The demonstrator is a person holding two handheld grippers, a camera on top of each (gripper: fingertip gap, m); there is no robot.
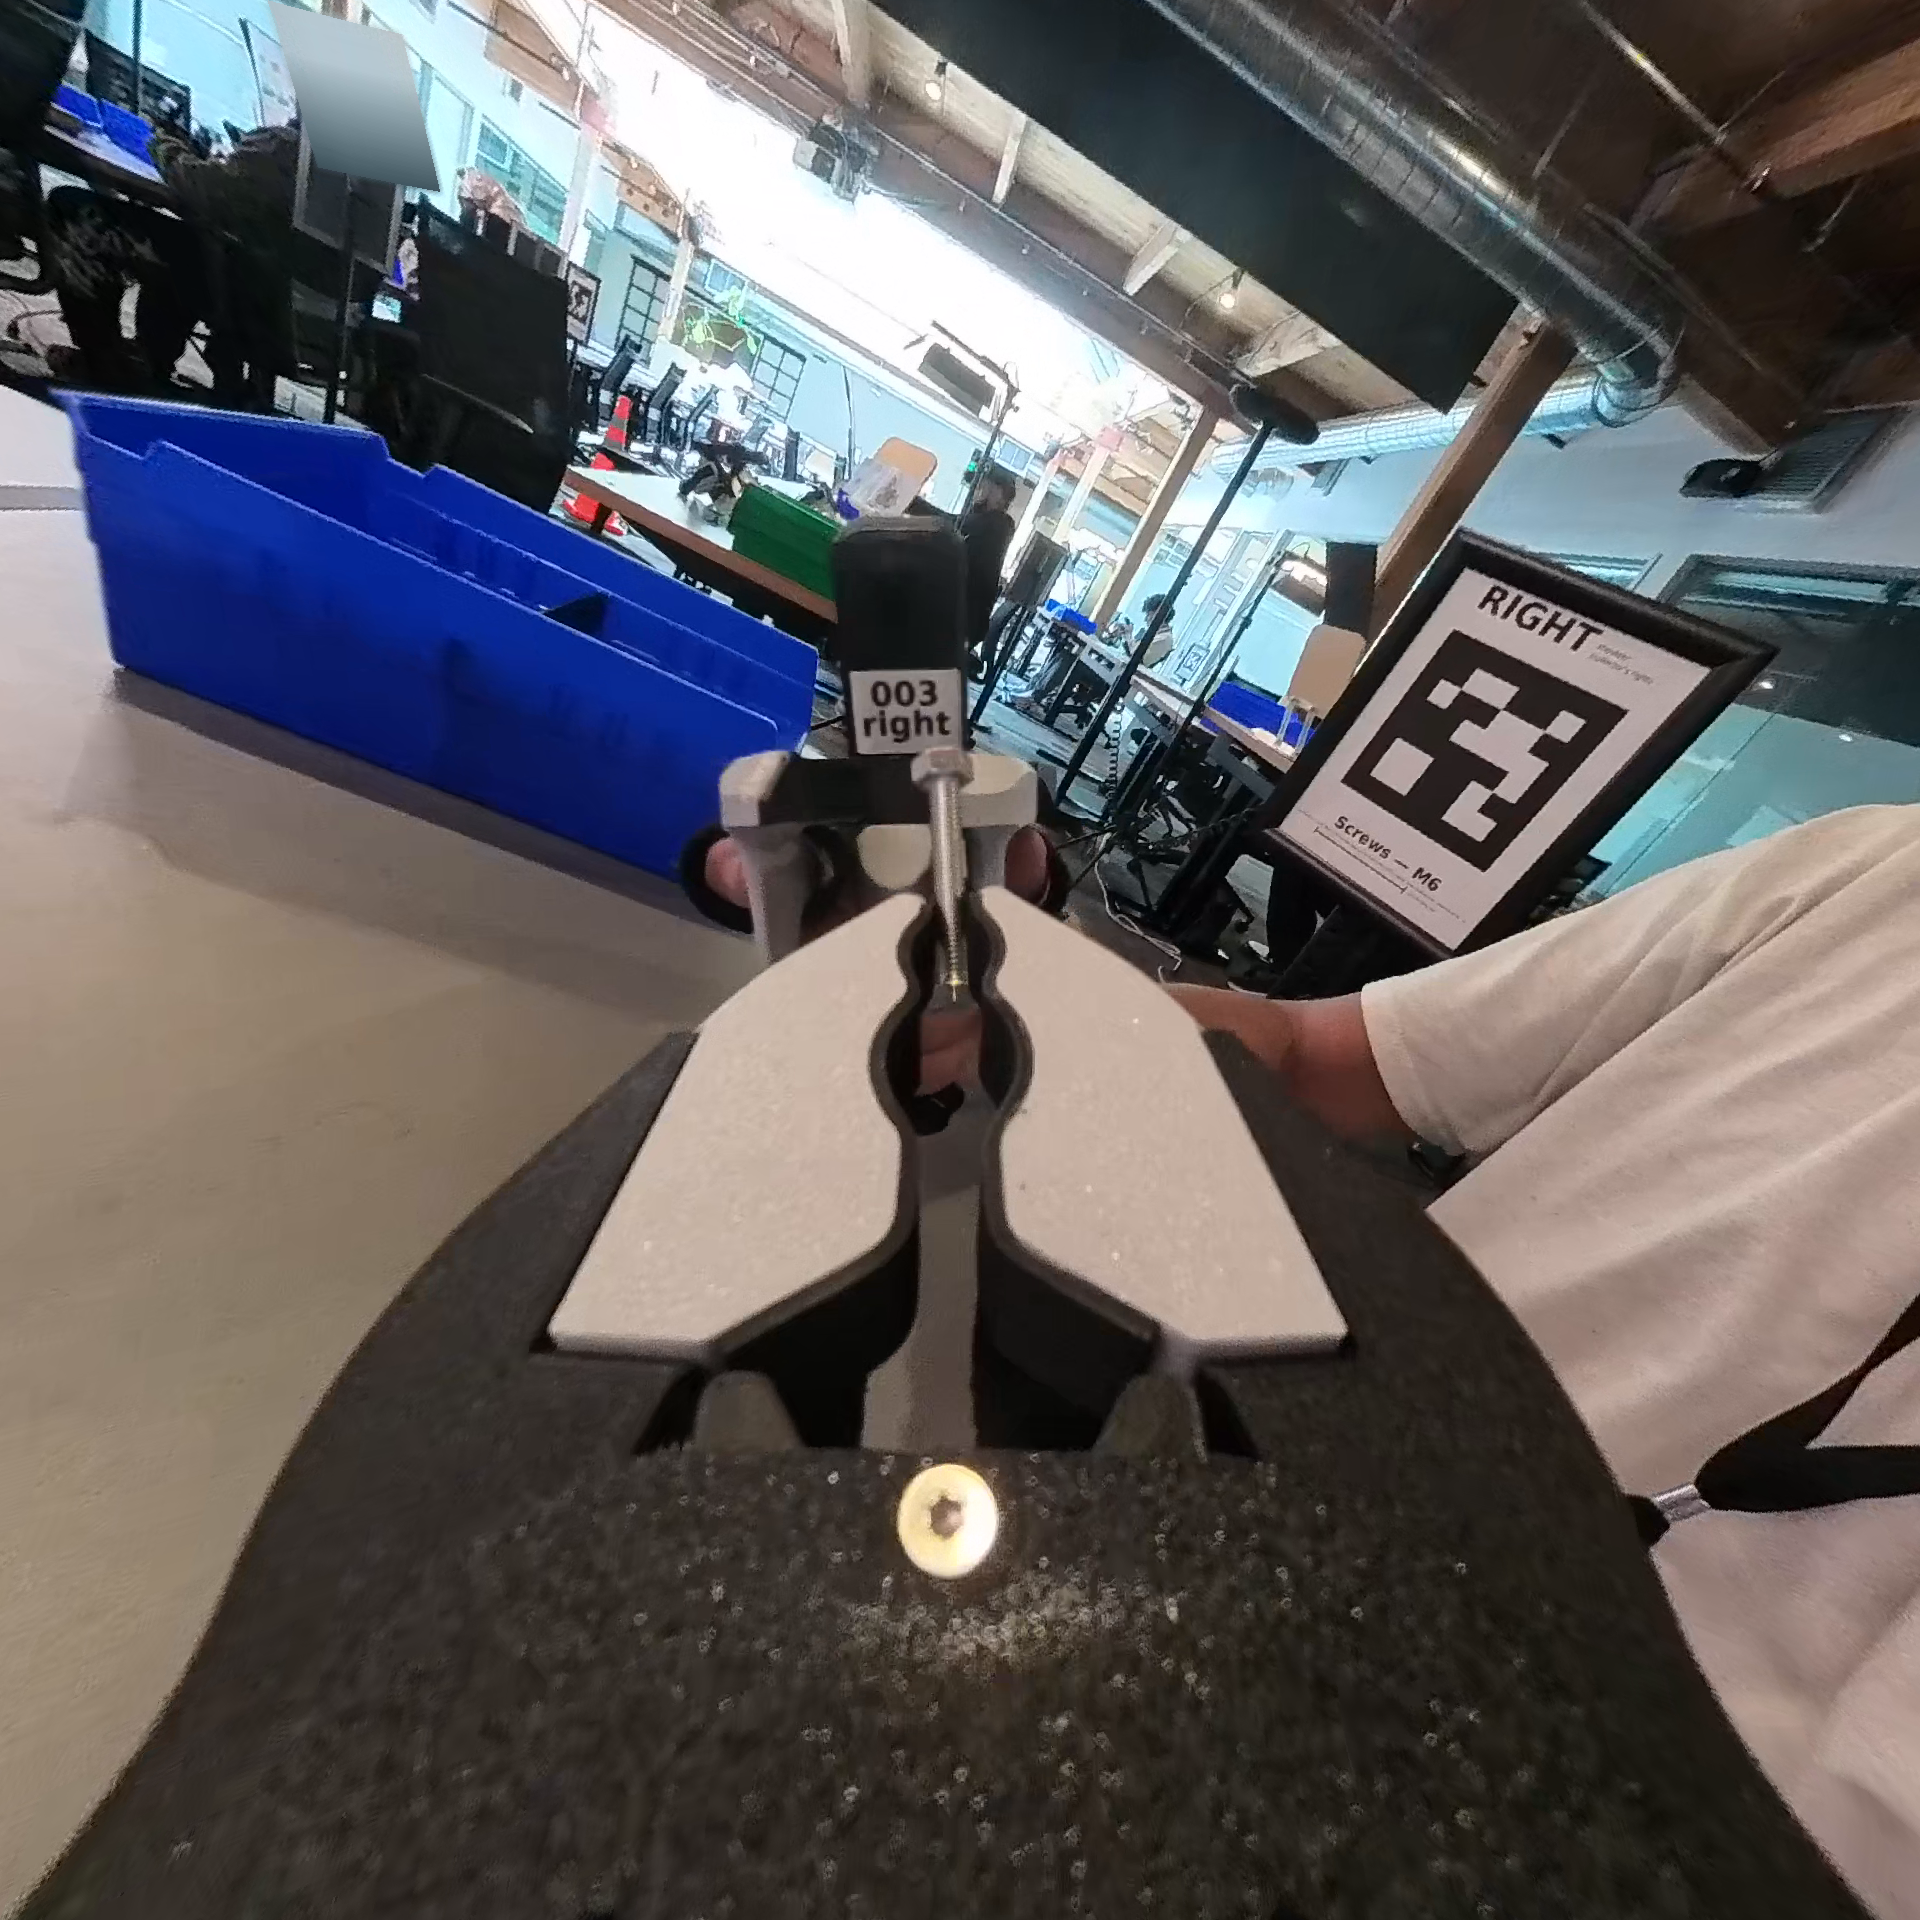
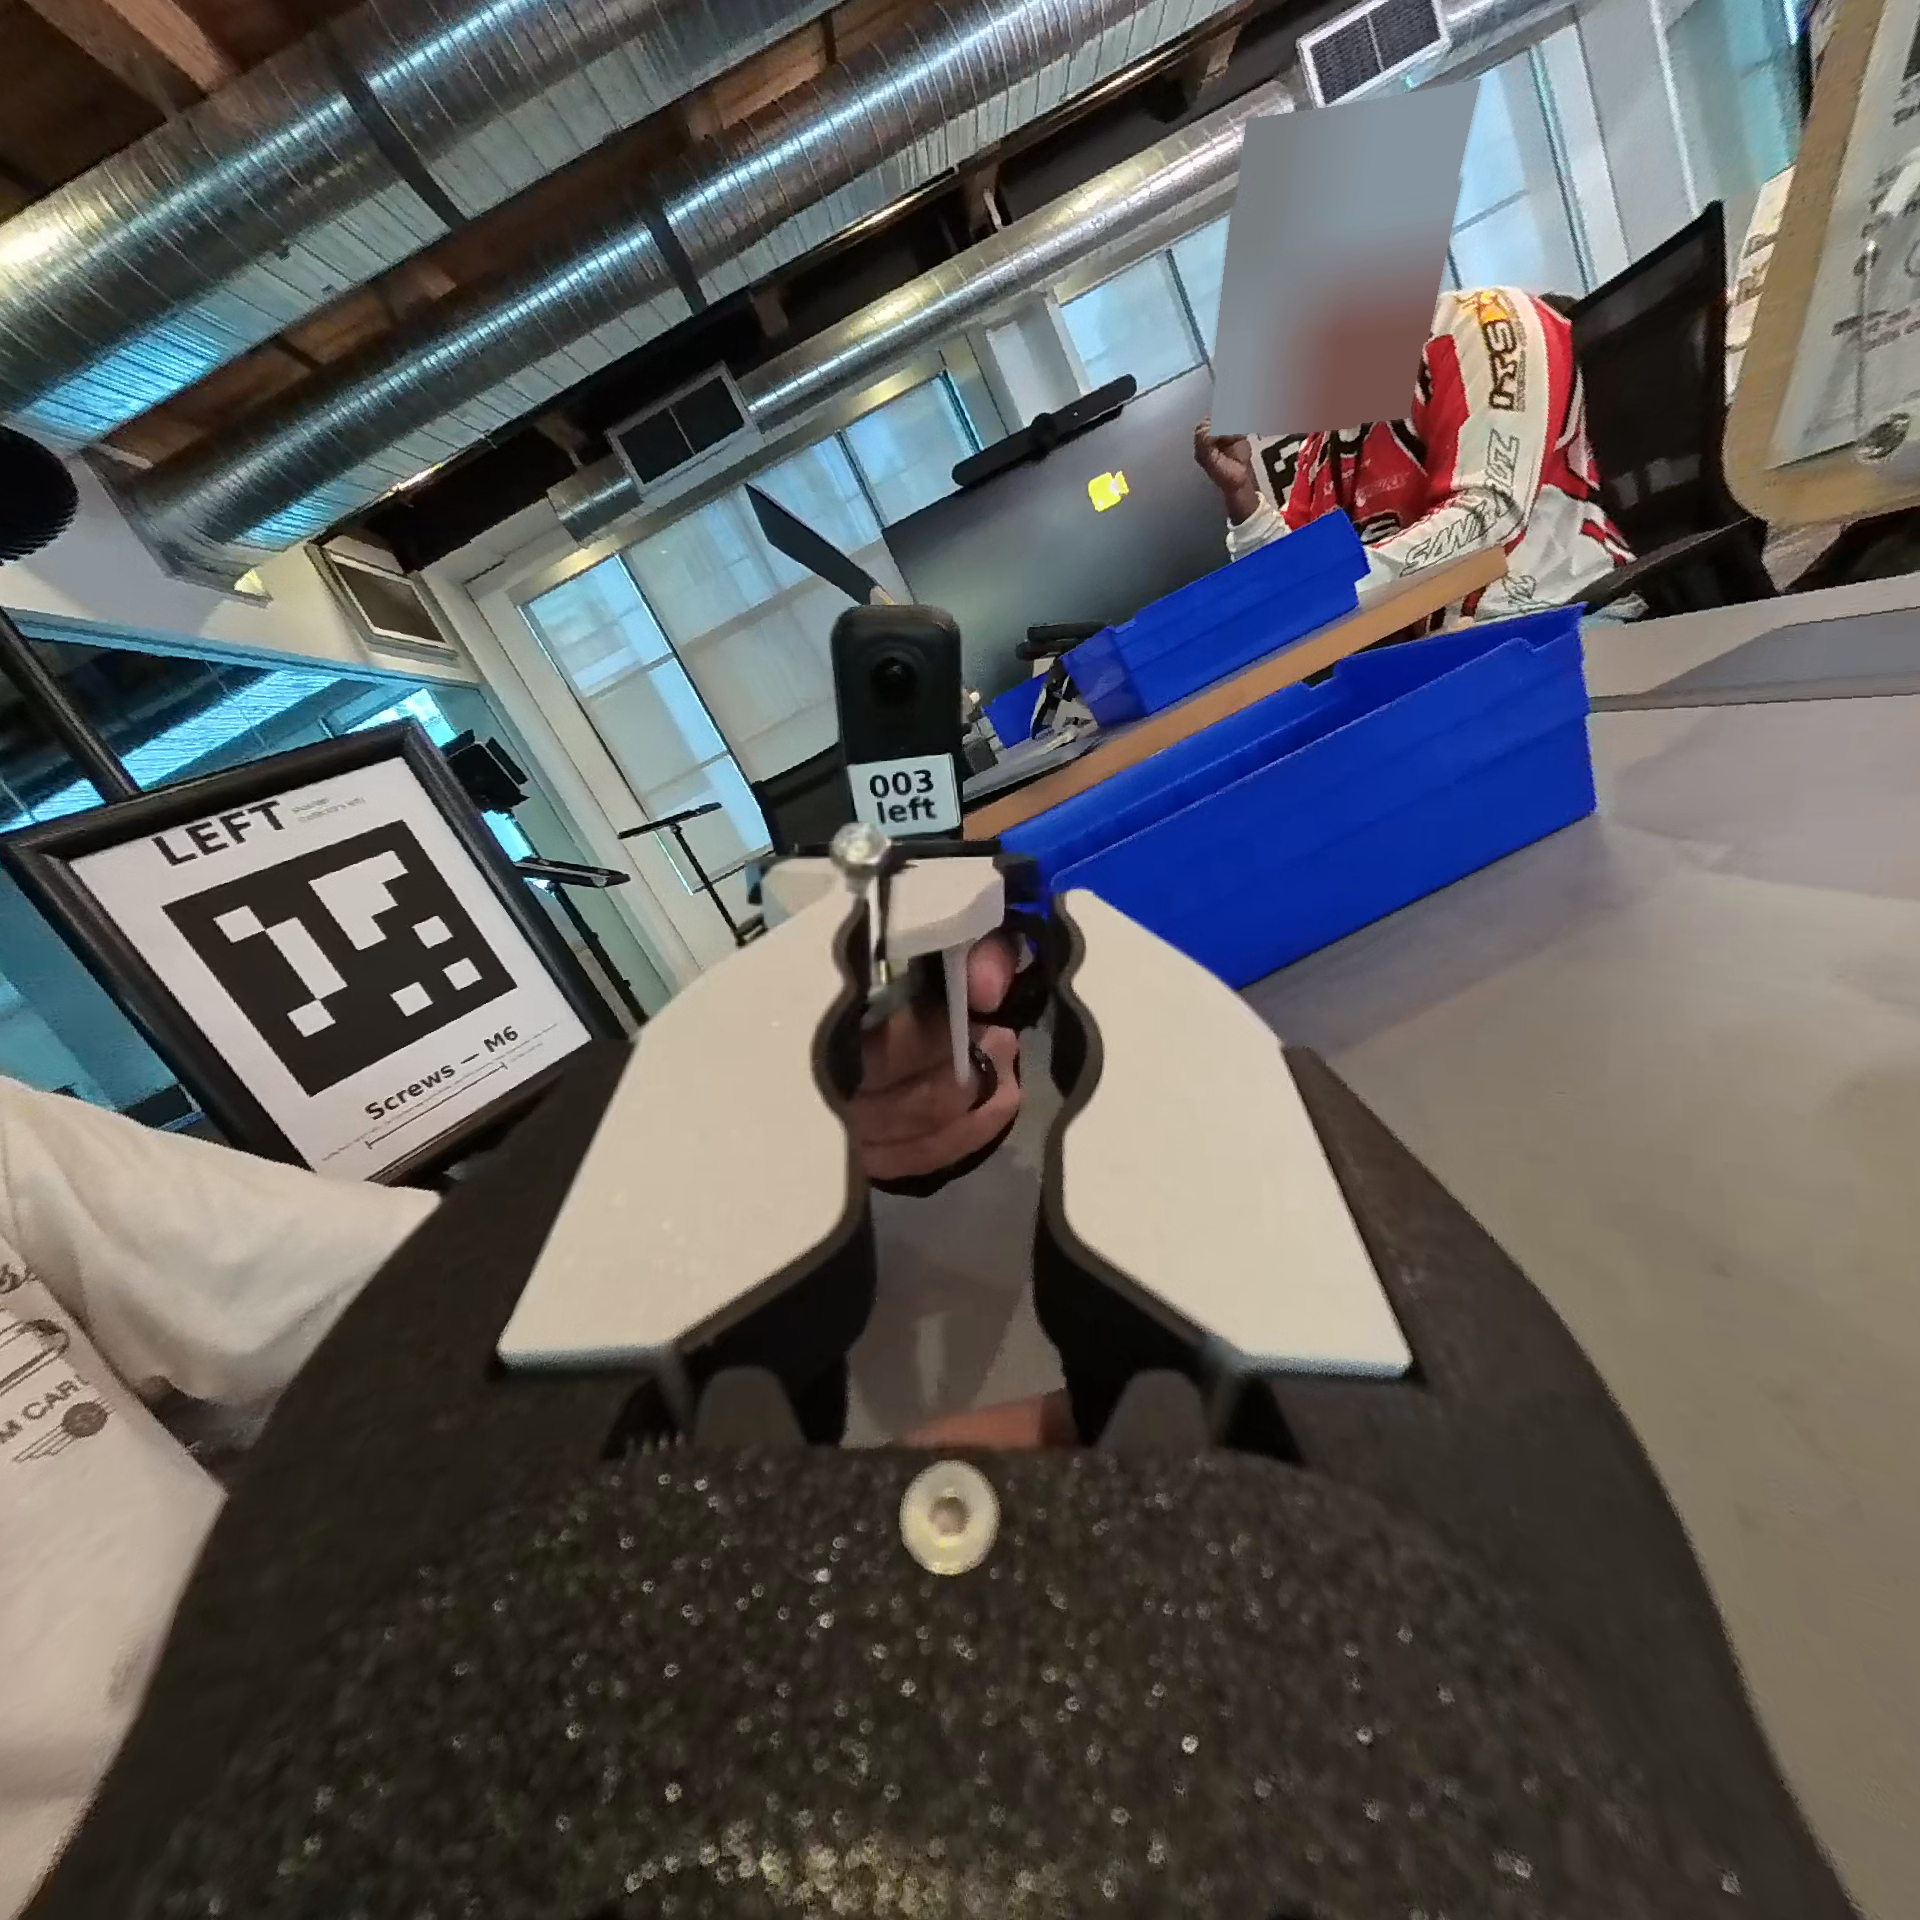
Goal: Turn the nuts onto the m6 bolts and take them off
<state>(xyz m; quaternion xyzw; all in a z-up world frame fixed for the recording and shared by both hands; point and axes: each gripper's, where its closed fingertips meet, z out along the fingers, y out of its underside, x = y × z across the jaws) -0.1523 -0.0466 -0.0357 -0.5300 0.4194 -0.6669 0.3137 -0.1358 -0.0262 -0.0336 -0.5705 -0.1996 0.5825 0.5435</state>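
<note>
Left gripper (image 1: 954, 940) jaws clamped on a silver bolt (image 1: 943, 862) – head pointing away, up off the grey counter (image 1: 260, 1039). Right gripper (image 2: 956, 935) jaws apart, nothing pinched, facing the bolt. Blue bin (image 1: 416, 644) behind – sitting on the counter.

A blue bin (image 1: 416, 623), a silver bolt (image 1: 948, 862), a black-and-white checkered marker in a black-framed sign (image 1: 1496, 748), and a grey table (image 1: 260, 1039) are noted.

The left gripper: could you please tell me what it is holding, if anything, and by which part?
The left gripper holds a silver bolt by the threaded tip end; its hex head points away, toward the open right gripper.
</note>
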